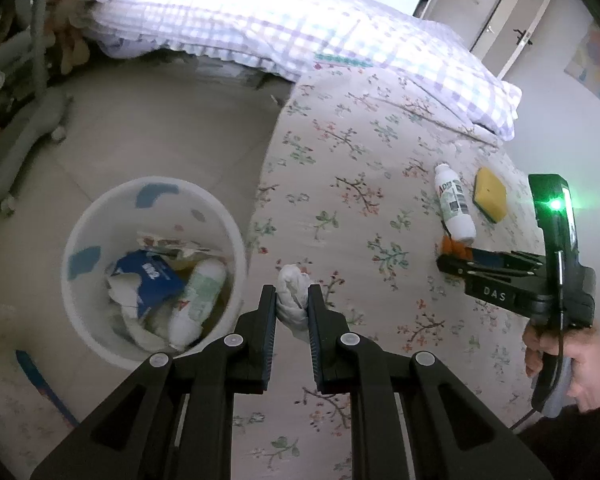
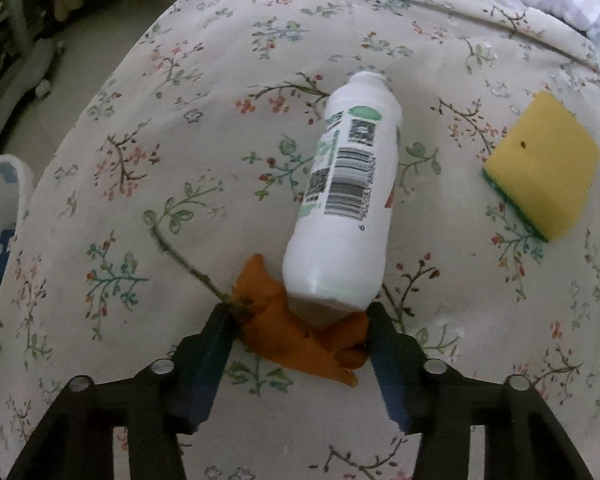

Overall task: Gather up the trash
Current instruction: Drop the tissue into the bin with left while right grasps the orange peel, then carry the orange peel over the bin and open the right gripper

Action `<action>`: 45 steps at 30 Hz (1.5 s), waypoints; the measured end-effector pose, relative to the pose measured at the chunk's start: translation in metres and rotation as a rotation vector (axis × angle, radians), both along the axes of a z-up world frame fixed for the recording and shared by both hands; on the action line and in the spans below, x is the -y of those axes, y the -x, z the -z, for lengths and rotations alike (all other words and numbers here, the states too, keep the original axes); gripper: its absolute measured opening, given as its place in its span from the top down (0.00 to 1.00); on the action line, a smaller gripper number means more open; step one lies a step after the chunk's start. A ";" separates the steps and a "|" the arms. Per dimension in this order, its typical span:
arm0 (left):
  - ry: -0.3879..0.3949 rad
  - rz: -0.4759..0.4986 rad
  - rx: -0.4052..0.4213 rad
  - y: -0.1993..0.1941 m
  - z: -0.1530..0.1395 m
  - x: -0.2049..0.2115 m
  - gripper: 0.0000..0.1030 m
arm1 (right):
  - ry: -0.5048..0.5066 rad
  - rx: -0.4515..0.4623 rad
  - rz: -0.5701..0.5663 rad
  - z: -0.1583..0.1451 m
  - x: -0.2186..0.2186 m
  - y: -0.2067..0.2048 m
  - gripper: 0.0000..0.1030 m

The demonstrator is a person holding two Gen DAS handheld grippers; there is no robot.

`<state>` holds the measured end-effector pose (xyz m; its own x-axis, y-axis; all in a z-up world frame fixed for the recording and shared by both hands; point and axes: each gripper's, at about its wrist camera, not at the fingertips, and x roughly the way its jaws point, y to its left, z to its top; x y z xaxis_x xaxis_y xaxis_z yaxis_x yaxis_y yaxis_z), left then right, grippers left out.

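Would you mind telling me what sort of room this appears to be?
Most likely a bedroom: a bed with a floral sheet, a checked quilt heaped on it, and a white waste bin on the tiled floor beside it.

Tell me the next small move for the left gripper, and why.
Probably carry the left gripper leftward until it is over the white bin, then open. Its fingers are shut on a crumpled white tissue above the bed's edge, and the bin, already holding trash, stands on the floor just to the left.
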<state>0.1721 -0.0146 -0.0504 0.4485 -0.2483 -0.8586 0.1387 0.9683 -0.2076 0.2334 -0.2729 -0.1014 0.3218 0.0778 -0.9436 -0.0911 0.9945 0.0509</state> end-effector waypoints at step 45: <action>-0.132 -0.341 -0.082 0.018 0.016 -0.162 0.19 | -0.187 0.054 -0.198 -0.041 -0.138 0.007 0.81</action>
<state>0.1545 0.1469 -0.0665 0.4145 0.0188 -0.9099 -0.2088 0.9751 -0.0750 0.2268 -0.1353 -0.0602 0.3321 0.3157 -0.8888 -0.2904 0.9308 0.2221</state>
